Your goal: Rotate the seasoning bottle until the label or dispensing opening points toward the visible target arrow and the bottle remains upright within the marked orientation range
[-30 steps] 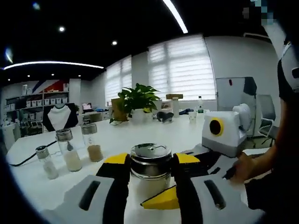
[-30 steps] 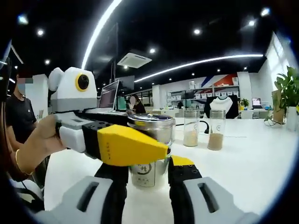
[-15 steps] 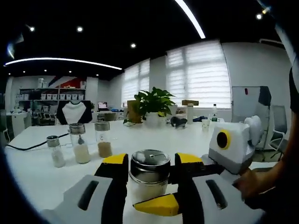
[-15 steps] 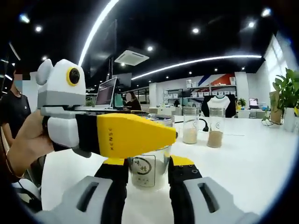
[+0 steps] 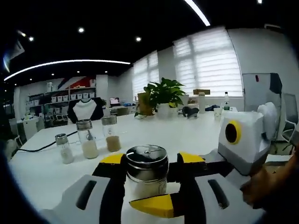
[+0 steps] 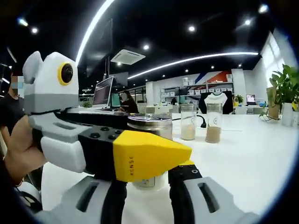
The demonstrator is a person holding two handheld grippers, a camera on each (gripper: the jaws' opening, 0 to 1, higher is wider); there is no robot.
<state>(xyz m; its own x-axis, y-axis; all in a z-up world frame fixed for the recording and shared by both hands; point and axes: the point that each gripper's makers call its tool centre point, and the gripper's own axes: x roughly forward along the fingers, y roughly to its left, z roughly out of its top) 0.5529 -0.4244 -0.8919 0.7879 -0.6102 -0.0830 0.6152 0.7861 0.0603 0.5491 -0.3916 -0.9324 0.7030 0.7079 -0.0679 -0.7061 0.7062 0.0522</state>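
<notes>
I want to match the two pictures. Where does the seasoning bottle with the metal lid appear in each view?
Left gripper view: seasoning bottle at bottom centre, between this hand-held gripper's jaws.
Right gripper view: seasoning bottle at centre, partly hidden behind the left hand-held gripper's yellow tip.
Shared landmark: two tall glass jars standing together on the white table.

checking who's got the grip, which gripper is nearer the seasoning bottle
Left, marginally, though both are at it. The left gripper's jaws flank the seasoning bottle at its upper part; the right gripper's jaws flank its base from another side.
</notes>
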